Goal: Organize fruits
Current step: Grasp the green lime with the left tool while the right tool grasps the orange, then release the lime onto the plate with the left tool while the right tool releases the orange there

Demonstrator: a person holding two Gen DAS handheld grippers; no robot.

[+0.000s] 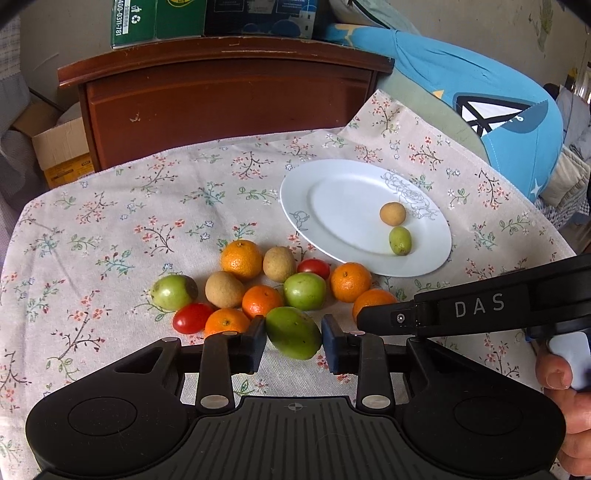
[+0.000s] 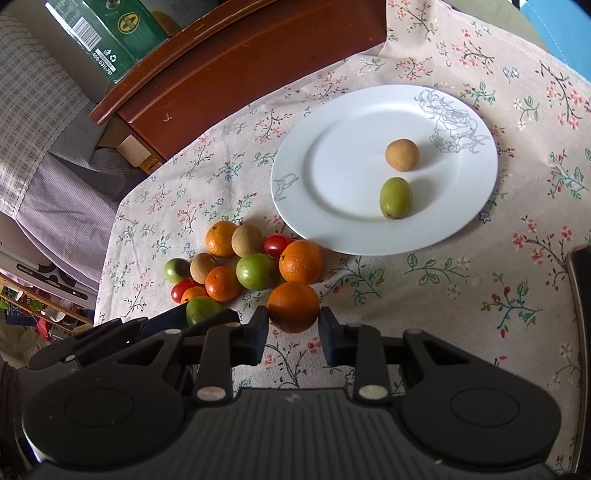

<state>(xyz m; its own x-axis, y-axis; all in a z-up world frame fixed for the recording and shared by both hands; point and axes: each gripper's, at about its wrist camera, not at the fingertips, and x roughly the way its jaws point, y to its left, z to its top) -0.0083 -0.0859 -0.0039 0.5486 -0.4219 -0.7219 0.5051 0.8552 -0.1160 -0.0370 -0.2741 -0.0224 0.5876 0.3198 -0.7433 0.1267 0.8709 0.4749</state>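
Note:
A pile of fruit lies on the flowered tablecloth: several oranges, green fruits, brown longans and two red tomatoes. My left gripper [image 1: 293,338] is open around a green fruit [image 1: 293,332] at the pile's near edge; small gaps show on both sides. My right gripper [image 2: 293,323] is open around an orange [image 2: 293,305] at the pile's right end, pads close to it. A white plate [image 1: 332,192] behind the pile holds a longan [image 1: 392,213] and a small green fruit [image 1: 400,240]; it also shows in the right wrist view [image 2: 332,166].
A brown wooden cabinet [image 1: 221,107] stands behind the table with green boxes [image 1: 155,18] on top. A blue cushion [image 1: 480,96] lies at the back right. A cardboard box [image 1: 62,151] sits at the left. The right gripper's body [image 1: 480,306] reaches in beside my left gripper.

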